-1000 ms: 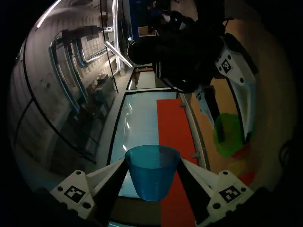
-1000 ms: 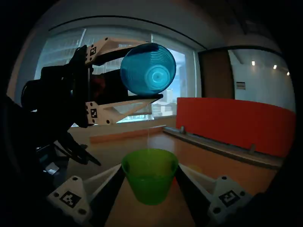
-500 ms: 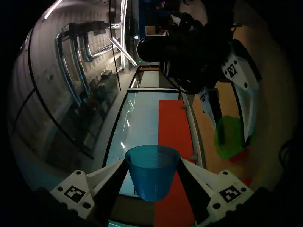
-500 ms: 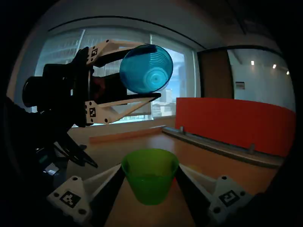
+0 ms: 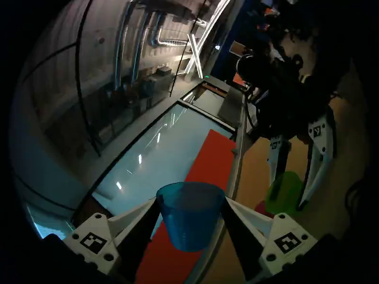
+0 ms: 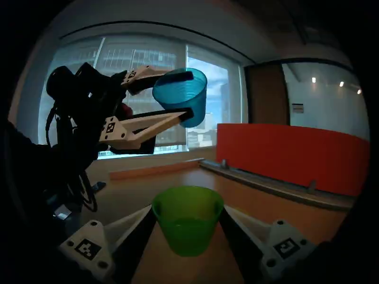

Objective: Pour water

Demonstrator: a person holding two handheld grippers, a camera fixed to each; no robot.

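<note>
A translucent blue cup (image 5: 190, 222) sits between the fingers of my left gripper (image 5: 190, 208), which is shut on it. In the right gripper view that blue cup (image 6: 181, 97) hangs up and to the left of centre. It is almost upright with its mouth up, held in the left gripper (image 6: 187, 93). My right gripper (image 6: 188, 208) is shut on a green cup (image 6: 188, 222) with some water in its bottom, just above the wooden table (image 6: 142, 189). In the left gripper view the green cup (image 5: 284, 194) shows at lower right in the right gripper (image 5: 288, 196).
An orange-red partition (image 6: 293, 151) on a metal rail runs along the table's right side, and a big window (image 6: 213, 109) stands behind. A person's dark arm and cables (image 6: 66, 142) are at the left. The partition (image 5: 208, 161) also shows in the rolled left gripper view.
The left gripper has rolled back, so the blue cup went from tipped over, its bottom toward the right camera, to nearly upright. The thin stream of water into the green cup has stopped.
</note>
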